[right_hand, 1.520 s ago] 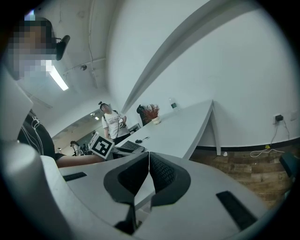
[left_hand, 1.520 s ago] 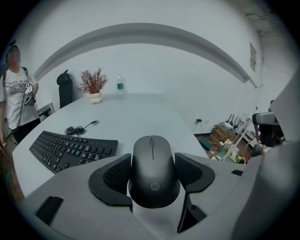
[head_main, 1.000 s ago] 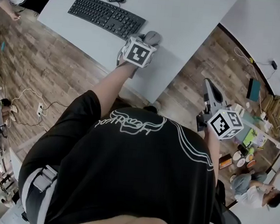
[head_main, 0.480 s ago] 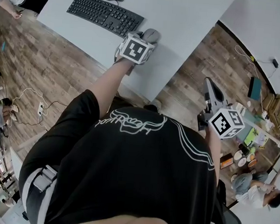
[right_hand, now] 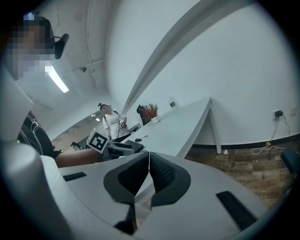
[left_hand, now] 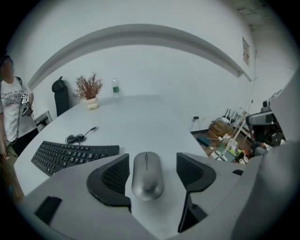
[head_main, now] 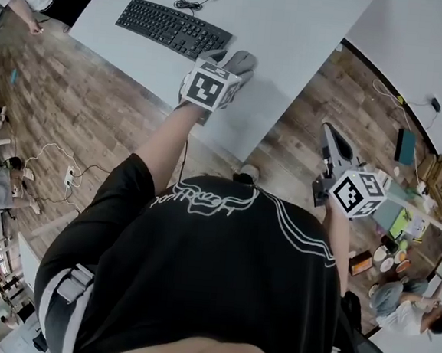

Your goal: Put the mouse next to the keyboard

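Left tool [left_hand: 151, 159] stands released: its jaws have just been opening and are now wide apart, with the mouse [left_hand: 147, 176] lying between them and a clear gap to the pad on either side. Mouse rests flat on the white counter [left_hand: 140, 117], close to the counter's near edge and just beside the right end of the keyboard [left_hand: 70, 156]; mouse and keyboard do not touch. Keyboard lies flat to the left, its cable [left_hand: 79, 137] coiled at its far side. Far across the counter stand a potted plant [left_hand: 89, 91] and a bottle [left_hand: 115, 87].

Right tool [right_hand: 149, 168] is clenched, pads meeting, nothing between them. In the head view it is held well to the right of the counter, over the wooden floor [head_main: 74, 97], well apart from the mouse.
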### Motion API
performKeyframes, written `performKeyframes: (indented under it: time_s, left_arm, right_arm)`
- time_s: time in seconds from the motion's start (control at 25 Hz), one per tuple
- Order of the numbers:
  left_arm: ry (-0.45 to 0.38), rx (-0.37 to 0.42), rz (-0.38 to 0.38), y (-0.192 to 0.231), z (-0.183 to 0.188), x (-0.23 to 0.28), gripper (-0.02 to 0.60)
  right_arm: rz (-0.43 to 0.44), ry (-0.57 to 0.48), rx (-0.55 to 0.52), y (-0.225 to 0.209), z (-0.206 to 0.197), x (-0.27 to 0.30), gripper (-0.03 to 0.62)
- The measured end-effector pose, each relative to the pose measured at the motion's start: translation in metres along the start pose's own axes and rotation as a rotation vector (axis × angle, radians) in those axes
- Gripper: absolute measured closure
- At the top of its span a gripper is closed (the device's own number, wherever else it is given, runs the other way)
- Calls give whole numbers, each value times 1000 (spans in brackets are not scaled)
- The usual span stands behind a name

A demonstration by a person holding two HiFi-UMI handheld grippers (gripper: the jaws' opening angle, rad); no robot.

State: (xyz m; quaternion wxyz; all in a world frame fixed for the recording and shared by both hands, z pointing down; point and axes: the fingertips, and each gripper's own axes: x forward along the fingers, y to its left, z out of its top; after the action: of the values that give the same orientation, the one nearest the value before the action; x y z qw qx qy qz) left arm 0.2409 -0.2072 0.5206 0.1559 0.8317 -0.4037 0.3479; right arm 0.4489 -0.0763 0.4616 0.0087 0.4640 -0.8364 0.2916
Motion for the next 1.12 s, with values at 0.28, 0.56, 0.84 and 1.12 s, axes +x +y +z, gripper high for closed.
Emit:
performKeyframes:
  time_s: [0.28,0.56,0.84,1.12]
  left_arm:
    - [-214,20,-129,-53,42,-97,509]
    - [-396,64,-345,-111,35,-221,574]
    - [-486,66,-416,-140,-22,-327,574]
    - [-543,56,-432,-149,-91,-409,574]
  right_arm:
    - [38,-42,-79,47,14,-15,585]
    - [146,-88,-247,163,23,-38,585]
    - [273,-166,-305,285,-6,-77,585]
    - [246,-145,-313,369,-64,-99,585]
